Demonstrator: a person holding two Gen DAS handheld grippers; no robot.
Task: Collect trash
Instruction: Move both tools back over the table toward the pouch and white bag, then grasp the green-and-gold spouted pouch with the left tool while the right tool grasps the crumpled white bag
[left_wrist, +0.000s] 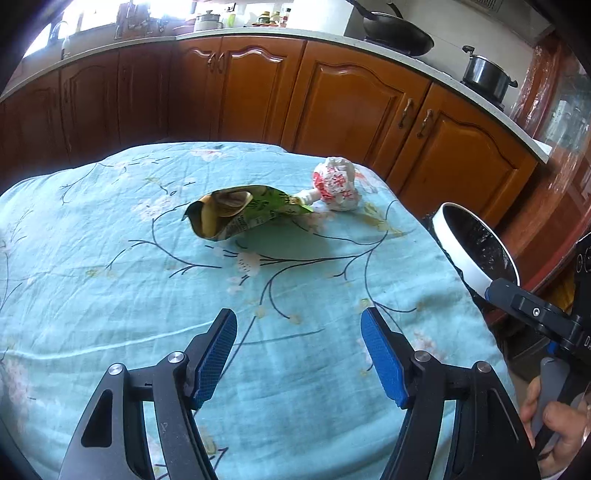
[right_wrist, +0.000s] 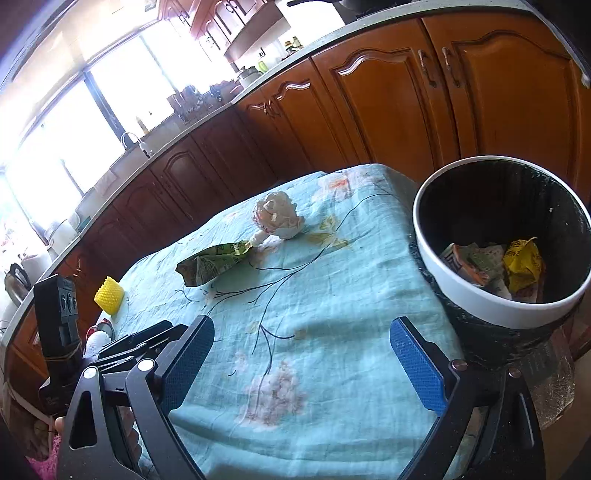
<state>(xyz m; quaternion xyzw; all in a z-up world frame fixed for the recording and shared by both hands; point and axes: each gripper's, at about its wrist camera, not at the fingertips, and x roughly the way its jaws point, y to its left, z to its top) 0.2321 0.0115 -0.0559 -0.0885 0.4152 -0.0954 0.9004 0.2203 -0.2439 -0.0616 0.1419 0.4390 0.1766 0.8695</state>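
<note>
still green wrapper (left_wrist: 243, 210) on cloth (left_wrist: 110, 288) (both grippers (left_wrist: 299, 354) (right_wrist: 303, 365) agape).

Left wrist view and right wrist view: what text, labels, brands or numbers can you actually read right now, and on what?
"DA", cut off at the frame edge: on the right gripper body, left wrist view.
Green snack bag: dark print, too blurred to read.
Crumpled white wrapper: red marks, unreadable.
Yellow wrapper in the trash bin: dark print, too small to read.
Nothing else legible.
</note>
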